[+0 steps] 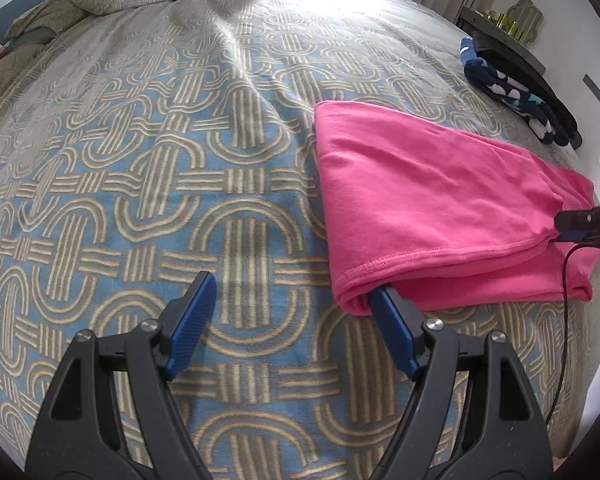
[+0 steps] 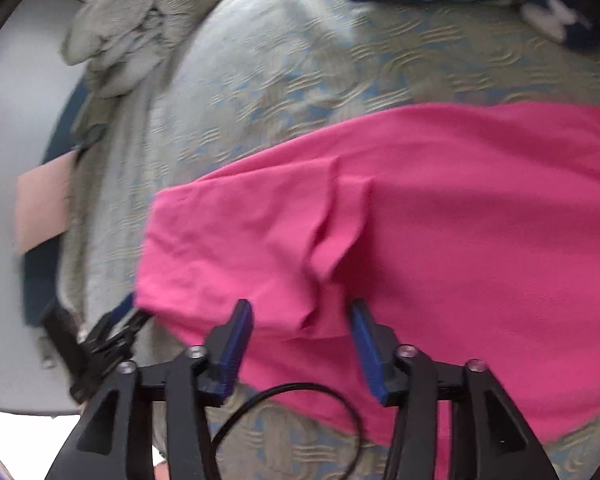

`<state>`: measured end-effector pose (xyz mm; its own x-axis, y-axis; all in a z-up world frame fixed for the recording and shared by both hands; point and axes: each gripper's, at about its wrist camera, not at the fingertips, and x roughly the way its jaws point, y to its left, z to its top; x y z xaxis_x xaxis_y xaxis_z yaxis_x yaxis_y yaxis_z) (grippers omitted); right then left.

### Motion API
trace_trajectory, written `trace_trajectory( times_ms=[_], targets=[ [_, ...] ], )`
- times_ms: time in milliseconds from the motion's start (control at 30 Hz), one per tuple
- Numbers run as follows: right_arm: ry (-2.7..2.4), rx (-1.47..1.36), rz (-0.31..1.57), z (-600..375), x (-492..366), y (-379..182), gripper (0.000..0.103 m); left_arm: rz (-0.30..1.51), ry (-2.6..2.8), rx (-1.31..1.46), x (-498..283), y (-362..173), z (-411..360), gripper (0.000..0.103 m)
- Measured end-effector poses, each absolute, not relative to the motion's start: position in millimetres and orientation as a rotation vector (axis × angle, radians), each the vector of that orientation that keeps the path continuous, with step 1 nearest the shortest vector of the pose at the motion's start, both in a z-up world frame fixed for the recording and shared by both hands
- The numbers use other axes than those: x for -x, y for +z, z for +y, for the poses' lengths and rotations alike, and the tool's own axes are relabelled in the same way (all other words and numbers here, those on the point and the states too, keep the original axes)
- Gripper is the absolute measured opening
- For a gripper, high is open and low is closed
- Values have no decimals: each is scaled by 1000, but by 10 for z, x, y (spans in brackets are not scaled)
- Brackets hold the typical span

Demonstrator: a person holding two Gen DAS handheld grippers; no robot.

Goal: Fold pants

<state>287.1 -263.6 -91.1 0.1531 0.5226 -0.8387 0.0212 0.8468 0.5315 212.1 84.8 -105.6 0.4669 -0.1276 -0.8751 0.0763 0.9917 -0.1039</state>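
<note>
Pants (image 1: 440, 200), pink, lie folded over on the bed (image 1: 160, 184), toward its right side in the left wrist view; a hemmed upper layer rests on a lower one, so at least one fold looks done. The bundle's long axis runs from a far corner down toward the near right. Left gripper (image 1: 296, 304): jaws spread wide, pinching nothing; its right finger (image 1: 394, 328) has its tip tucked into the open mouth of the near-left corner between the layers, its left finger standing over bare bedspread. So from the left gripper the pants lie ahead and to the right. Right gripper (image 2: 300, 332): jaws part open over the cloth, a raised ridge of fabric between the fingers, pads not pressing it; this view is blurred, so contact at the tips cannot be judged closely. In the left wrist view that gripper shows at the right-hand end of the hem (image 1: 584, 220). Judgement: the two grippers sit at opposite ends of the near edge, the right one squarely over the cloth and nearer to it, the left only at the corner. Any next fold likely needs both to close on that edge and carry it across the long axis. Patterned dark garment (image 1: 512, 84) lies well apart at the far right.
</note>
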Motion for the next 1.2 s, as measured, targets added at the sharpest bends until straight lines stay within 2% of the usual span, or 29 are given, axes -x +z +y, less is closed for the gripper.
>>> trace_trajectory(
  times_ms=[67, 100, 133, 167, 300, 467, 833, 1000, 1100, 1200],
  targets=[
    [400, -460, 1386, -2552, -2856, -957, 58, 1079, -121, 43, -2110, -1044, 835, 78],
    [423, -466, 1388, -2513, -2842, -943, 42, 1078, -123, 40, -2106, -1034, 835, 78],
    [469, -494, 1390, -2494, -2824, -910, 16, 1077, -124, 37, -2105, -1029, 836, 78],
    [526, -547, 1383, -2491, -2794, -862, 13, 1078, -126, 35, -2103, -1026, 838, 78],
    [490, -586, 1357, -2676, -2684, -687, 14, 1084, -119, 40, -2097, -1025, 844, 78],
    [316, -497, 1390, -2981, -2546, -758, 23, 1084, -119, 27, -2076, -995, 824, 78],
    [224, -587, 1396, -3367, -2242, -898, 38, 1029, -149, 7, -2109, -704, 679, 78],
    [200, -624, 1412, -3590, -1970, -888, 40, 1016, -226, -61, -2210, -631, 313, 78],
    [119, -544, 1398, -3676, -1789, -796, 41, 1009, -286, -116, -2290, -624, 2, 78],
    [-39, -404, 1350, -3793, -1604, -659, 46, 1012, -340, -154, -2366, -649, -320, 78]
  ],
)
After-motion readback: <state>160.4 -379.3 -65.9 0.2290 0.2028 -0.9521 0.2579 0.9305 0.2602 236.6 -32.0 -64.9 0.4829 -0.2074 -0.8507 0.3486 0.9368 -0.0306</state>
